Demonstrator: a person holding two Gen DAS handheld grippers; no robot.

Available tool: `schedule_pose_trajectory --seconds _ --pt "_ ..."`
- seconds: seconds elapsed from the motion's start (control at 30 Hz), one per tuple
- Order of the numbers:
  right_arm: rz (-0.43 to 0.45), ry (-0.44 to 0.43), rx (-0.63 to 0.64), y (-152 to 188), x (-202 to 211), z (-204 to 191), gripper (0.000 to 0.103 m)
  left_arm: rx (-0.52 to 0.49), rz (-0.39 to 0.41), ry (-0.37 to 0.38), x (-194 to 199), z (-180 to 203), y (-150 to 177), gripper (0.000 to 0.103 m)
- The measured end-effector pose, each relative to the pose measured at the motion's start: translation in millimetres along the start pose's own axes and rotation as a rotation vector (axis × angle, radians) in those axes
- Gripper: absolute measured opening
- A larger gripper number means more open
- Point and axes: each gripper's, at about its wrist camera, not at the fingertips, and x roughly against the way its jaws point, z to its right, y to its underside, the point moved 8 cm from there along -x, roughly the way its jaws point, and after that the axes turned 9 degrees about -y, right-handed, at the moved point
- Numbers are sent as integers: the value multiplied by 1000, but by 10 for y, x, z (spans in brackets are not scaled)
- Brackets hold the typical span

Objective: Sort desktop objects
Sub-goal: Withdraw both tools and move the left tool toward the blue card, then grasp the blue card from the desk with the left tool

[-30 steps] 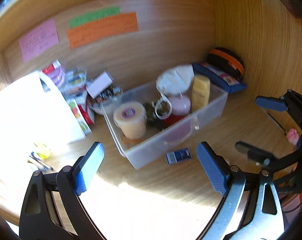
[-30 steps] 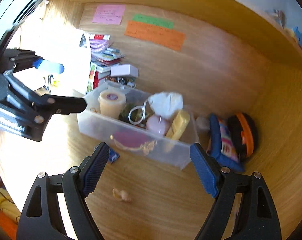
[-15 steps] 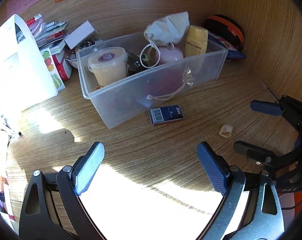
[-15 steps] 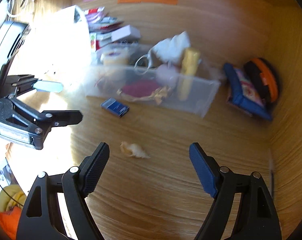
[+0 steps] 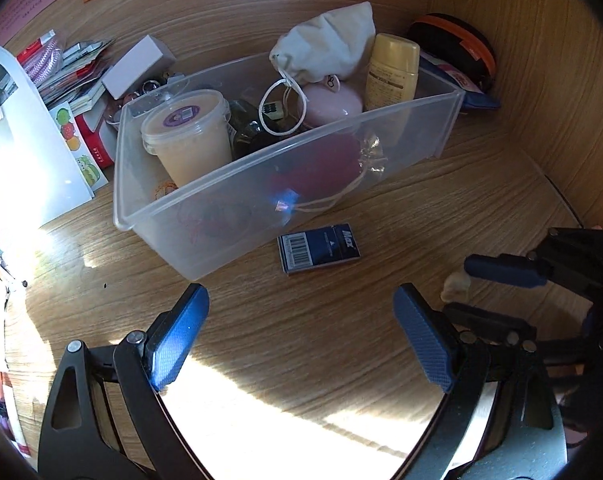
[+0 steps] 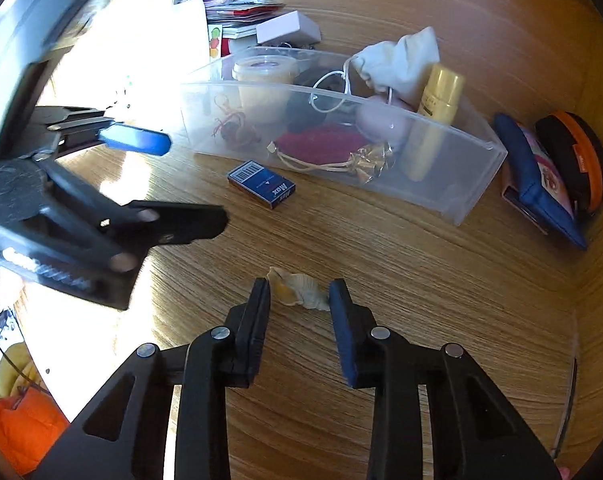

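- Right claw [image 6: 299, 300] low over the wooden counter [image 6: 401, 264], fingers half closed to either side of a small pale seashell [image 6: 299, 290]; shell lying on the counter between the pads, right pad touching or nearly touching it, left pad just beside; grip not yet firm as far as can be told.
- Left claw [image 5: 301, 336] spread wide, holding nothing, hovering above bare counter.
- Ahead of the left claw, a dark blue "Max" box [image 5: 318, 248] flat on the counter, just in front of a clear plastic bin [image 5: 221, 200].
- In the bin: lidded tub [image 5: 185, 136], white drawstring pouch [image 5: 325, 52], yellow bottle [image 5: 391, 68], pink rounded case [image 5: 331, 100].
- Far right of the right claw, against the wall, a blue pouch [image 6: 537, 184] and a black-and-orange case [image 6: 577, 156].
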Motion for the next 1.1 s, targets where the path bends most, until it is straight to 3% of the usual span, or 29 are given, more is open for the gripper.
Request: schedule_pose_trajectory --seconds 0.27,0.4,0.57,0.63,0.77,1.1 --pt "54 -22 -16 -59 114 70 26 2 -40 -11 -192 100 -87 94" --pt "90 -21 -26 -65 248 140 26 15 -72 -4 -299 128 -115 81" --pt "113 -31 -36 -64 350 211 26 25 -64 -3 -306 143 -151 74" --pt "115 -31 -36 -74 348 259 26 13 -46 4 -282 179 -156 61" --pt "115 -39 -49 -70 318 308 26 -11 -36 21 -246 242 -161 47" --pt "125 -34 -64 -109 343 338 26 -31 -14 36 -112 261 -101 47"
